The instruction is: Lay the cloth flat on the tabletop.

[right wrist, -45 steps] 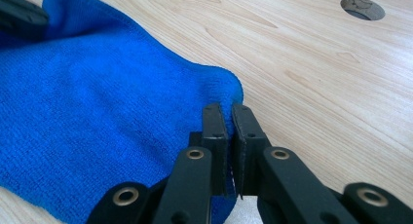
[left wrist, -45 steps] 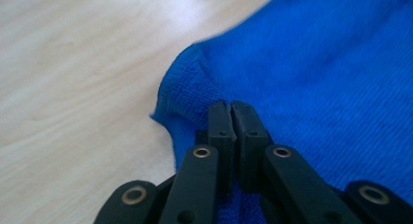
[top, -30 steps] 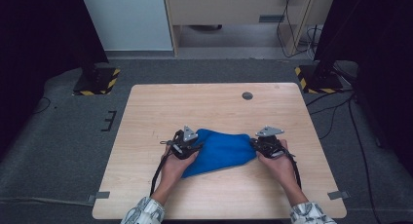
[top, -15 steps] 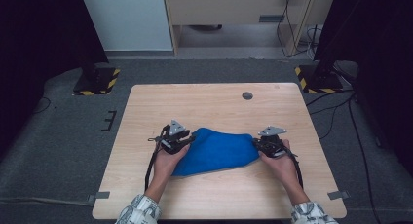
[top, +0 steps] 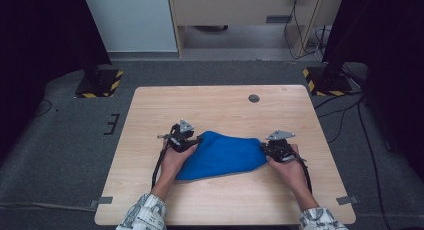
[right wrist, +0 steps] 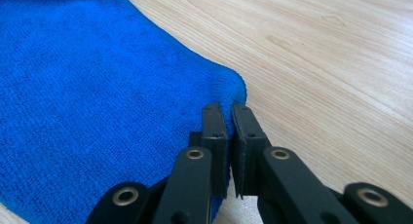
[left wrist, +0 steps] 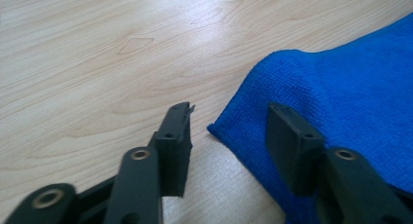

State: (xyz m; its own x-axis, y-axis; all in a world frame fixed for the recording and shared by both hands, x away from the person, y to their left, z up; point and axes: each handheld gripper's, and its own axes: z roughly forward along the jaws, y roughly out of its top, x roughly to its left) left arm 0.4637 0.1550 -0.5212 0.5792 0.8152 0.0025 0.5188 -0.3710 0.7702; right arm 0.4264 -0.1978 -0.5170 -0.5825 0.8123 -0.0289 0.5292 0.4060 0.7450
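Observation:
A blue cloth [top: 220,155] lies spread across the near middle of the wooden table [top: 215,105]. My left gripper [top: 192,140] is at the cloth's left corner. In the left gripper view its jaws [left wrist: 229,112] stand apart and have just been opening. The corner of the blue cloth [left wrist: 350,78] lies loose on the wood between them, and no pad presses on it. My right gripper [top: 265,147] is at the right corner. In the right gripper view it [right wrist: 229,109] is shut on the edge of the blue cloth [right wrist: 87,87].
A small round dark hole [top: 254,98] sits in the tabletop at the far right. Beyond the table stand two dark posts on hazard-striped bases [top: 97,82] [top: 325,80], and a pale cabinet [top: 240,10]. Grey carpet surrounds the table.
My left gripper has moved to the left and slightly away from me, drawing the cloth's left corner out wider, and its jaws have opened off the cloth. The right gripper has stayed put.

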